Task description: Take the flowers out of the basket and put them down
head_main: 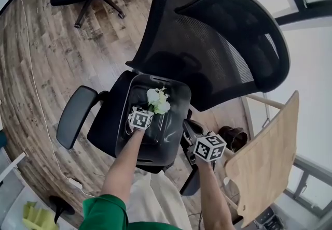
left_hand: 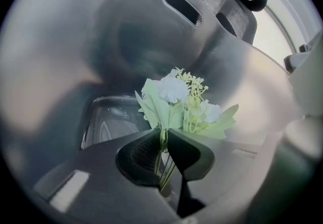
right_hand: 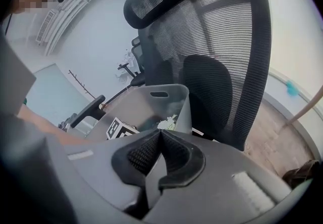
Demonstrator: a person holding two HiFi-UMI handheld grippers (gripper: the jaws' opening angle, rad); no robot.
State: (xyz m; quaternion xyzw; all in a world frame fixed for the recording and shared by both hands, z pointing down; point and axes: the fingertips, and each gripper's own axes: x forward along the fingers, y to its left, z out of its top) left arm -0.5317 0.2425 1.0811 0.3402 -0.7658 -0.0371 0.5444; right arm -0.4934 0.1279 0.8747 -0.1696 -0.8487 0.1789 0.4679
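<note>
Left gripper view: left gripper jaws clenched on stems of flowers, low inside basket on chair; right gripper jaws together, empty; grasp step; next likely a lift clear of the rim.

The walls of the basket hem the left gripper on all sides, leaving only the way up open, and the chair backrest rises ahead of it and of the right gripper.
</note>
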